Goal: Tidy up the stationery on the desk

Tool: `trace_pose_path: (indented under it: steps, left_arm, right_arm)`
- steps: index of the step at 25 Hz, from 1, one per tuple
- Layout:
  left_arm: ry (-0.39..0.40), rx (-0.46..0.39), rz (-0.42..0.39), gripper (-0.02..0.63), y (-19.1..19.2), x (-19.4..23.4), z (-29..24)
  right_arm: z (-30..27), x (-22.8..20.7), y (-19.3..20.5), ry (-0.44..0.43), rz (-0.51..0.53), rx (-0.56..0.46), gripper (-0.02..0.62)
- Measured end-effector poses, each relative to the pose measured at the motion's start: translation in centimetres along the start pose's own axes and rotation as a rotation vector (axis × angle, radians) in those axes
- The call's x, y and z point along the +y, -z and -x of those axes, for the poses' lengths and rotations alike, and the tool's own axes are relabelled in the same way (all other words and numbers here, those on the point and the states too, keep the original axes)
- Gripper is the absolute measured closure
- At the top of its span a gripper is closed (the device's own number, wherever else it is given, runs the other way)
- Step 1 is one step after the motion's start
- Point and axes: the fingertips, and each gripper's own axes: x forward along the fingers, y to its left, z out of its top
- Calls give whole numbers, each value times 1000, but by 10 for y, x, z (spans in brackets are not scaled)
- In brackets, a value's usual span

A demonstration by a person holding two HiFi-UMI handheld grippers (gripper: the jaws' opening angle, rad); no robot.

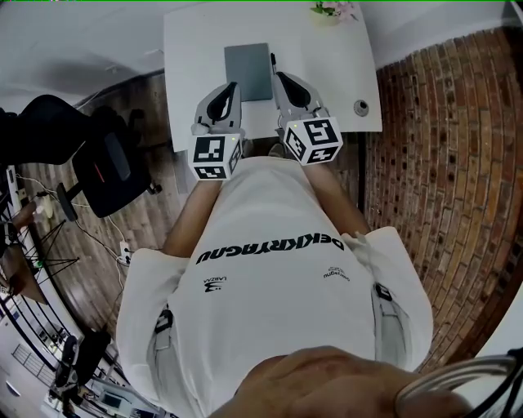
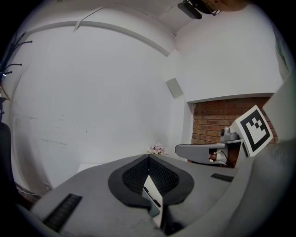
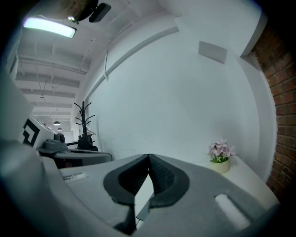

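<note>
Seen from above in the head view, I am holding both hand-held grippers low over the near edge of the white desk point(image 1: 188, 49), with the tidying not yet begun. The left gripper point(image 1: 231, 86) is pressing its jaws together at the tips with nothing between them, and the right gripper point(image 1: 280, 77) is likewise closed on nothing. Each gripper's own view is showing only a narrow wedge of open space below the meeting tips. The grey notebook point(image 1: 248, 70) is lying flat in the upper middle of the frame, its long axis running up the picture, straight away from me. It is sitting between the two sets of tips, with the left gripper at its lower left corner and the right gripper just beside its right edge. A thin dark pen point(image 2: 151, 194) is showing through the wedge in the left gripper view, on or just beside the notebook; I cannot tell which. A small round item point(image 1: 360, 107) is sitting well apart toward the desk's right edge, and a flower pot point(image 1: 333, 10) is standing at the top of the frame. I am judging the right gripper marginally nearer the notebook's long edge, and either one will be needing to spread its jaws before taking anything.
</note>
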Motion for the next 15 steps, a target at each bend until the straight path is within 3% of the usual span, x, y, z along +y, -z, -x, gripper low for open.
trace_pose_path:
  steps: [8,15]
  left_arm:
    - [-6,-12,13,607,-2,2,-1]
    - [-6,-14,-24,609,-4,1,-8]
  right_arm:
    - [-1,-3,1,4,3,6,601]
    - [-6,-10,3,5,5,10,601]
